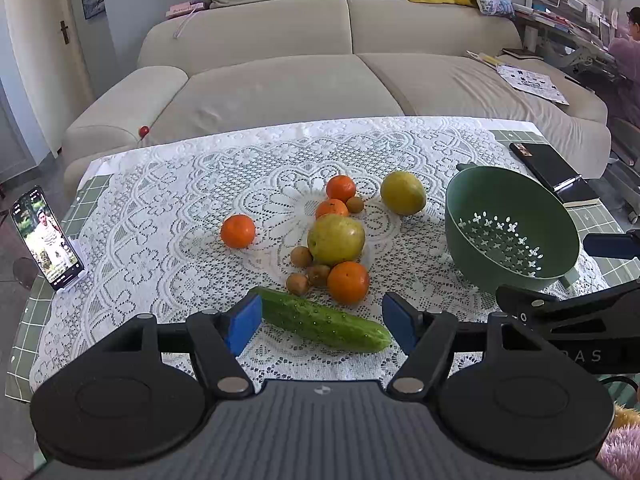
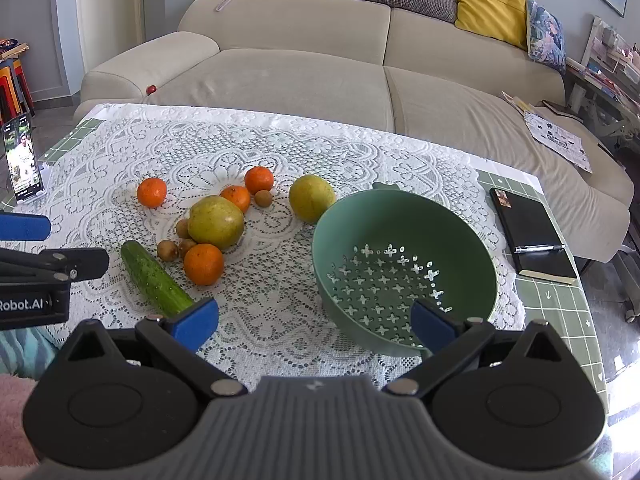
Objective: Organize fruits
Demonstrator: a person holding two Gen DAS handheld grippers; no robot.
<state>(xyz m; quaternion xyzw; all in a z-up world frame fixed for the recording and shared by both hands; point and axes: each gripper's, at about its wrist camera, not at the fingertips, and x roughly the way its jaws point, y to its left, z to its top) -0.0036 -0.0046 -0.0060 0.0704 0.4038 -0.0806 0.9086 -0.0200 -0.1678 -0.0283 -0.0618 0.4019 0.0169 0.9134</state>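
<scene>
A green cucumber [image 1: 326, 322] lies on the lace cloth between the blue pads of my open left gripper [image 1: 322, 326], not gripped. Behind it lie several oranges [image 1: 348, 282], two yellow-green pears [image 1: 336, 240], and small brown kiwis [image 1: 298, 284]. An empty green colander [image 1: 512, 236] stands at the right. In the right wrist view the cucumber [image 2: 154, 280], the fruit pile [image 2: 216, 222] and the colander [image 2: 404, 268] show; my open, empty right gripper [image 2: 314, 326] hovers at the colander's near rim.
A phone on a stand [image 1: 46, 238] plays video at the table's left edge. A black notebook with a pen [image 2: 530, 236] lies at the right. A beige sofa [image 1: 280, 80] stands behind the table.
</scene>
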